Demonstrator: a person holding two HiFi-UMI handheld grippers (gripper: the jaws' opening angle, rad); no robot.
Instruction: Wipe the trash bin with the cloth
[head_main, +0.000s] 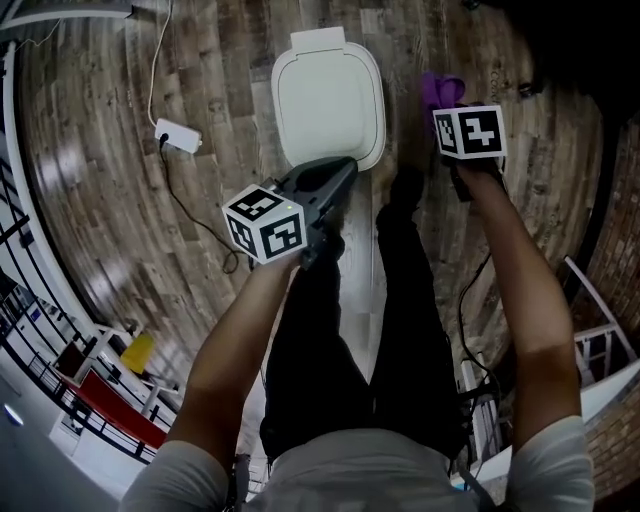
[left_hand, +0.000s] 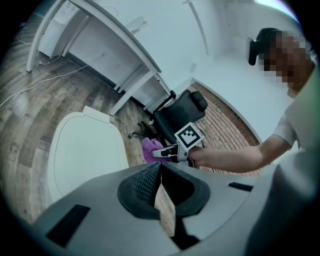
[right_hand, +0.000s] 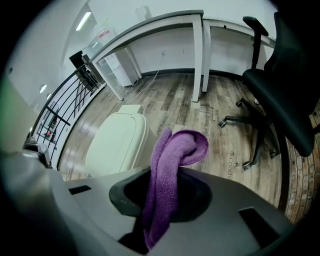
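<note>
Right gripper clamps the purple cloth beside the white trash bin on the floor; left gripper is closed on nothing

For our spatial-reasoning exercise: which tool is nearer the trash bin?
Left. The left tool overlaps the trash bin at its near edge; the right tool, gripping the cloth, sits off to its right.

Floor: wood-look planks, glossy in patches.
Trash bin: white, lid down, standing on the planks.
Power adapter: white, left of the bin, well apart (cords trail from it).
Office chair: black, right of the bin, wheels down.
Desk legs: white, beyond the bin.
</note>
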